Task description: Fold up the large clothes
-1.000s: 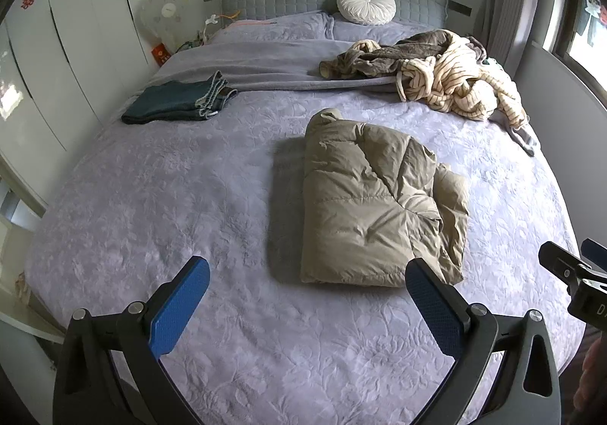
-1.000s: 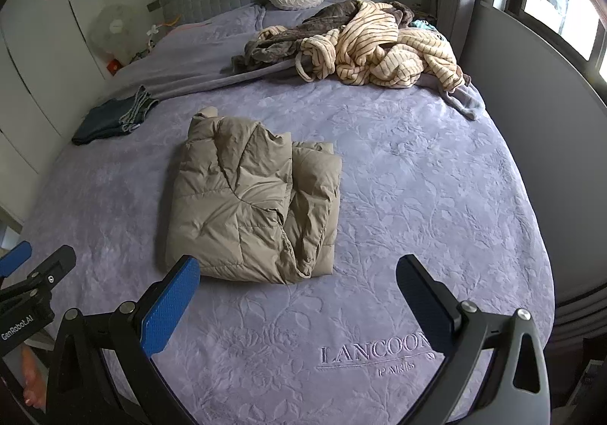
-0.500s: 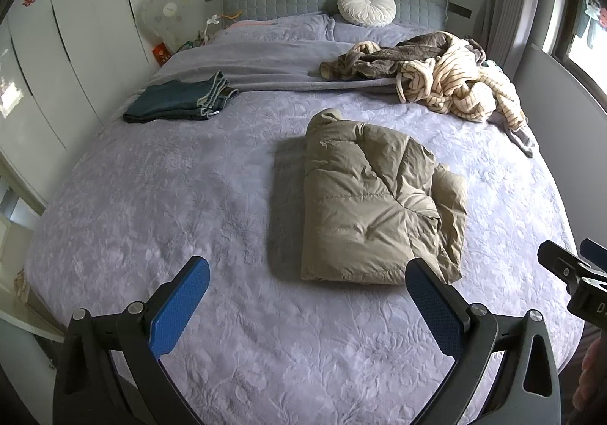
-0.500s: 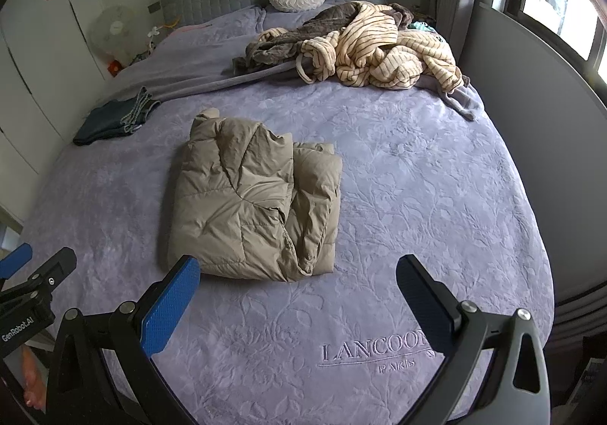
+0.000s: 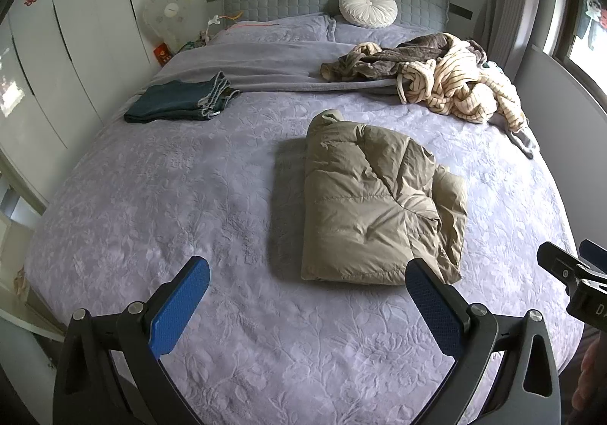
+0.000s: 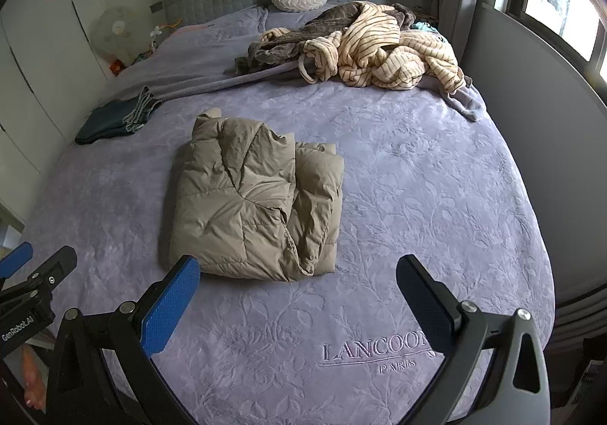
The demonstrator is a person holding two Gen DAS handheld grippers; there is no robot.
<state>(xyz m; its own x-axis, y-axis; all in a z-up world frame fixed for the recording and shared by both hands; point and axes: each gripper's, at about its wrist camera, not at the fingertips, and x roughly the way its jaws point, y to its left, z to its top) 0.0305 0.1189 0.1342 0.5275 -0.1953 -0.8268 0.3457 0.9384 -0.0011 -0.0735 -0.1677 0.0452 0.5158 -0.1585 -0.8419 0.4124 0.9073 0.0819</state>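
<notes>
My left gripper point(image 5: 307, 296) and right gripper point(image 6: 297, 286) both hang with jaws spread wide and nothing between them, above the near edge of the lavender bedspread point(image 6: 417, 197). Just ahead of both, between them from my seat, lies the khaki puffer jacket point(image 5: 368, 205), folded into a thick packet. I judge this fold the main risk: the padding looks springy, and the looser layers on its right side point(image 6: 315, 205) could slide open if I lift by one edge or pinch only the top layer. Slick shell fabric may also slip from the blue pads point(image 6: 170, 307). Farther ahead and to the left sits a folded pair of dark jeans point(image 5: 178, 104); far ahead to the right sprawls the striped cream robe point(image 6: 383, 53) tangled with a brown garment point(image 5: 402, 53), and reaching in blind could drag both together. I cannot tell how many pieces that heap holds, nor what lies under it. The bed's near corners are cut off behind my gripper frames, and the fisheye bends the far edges.
</notes>
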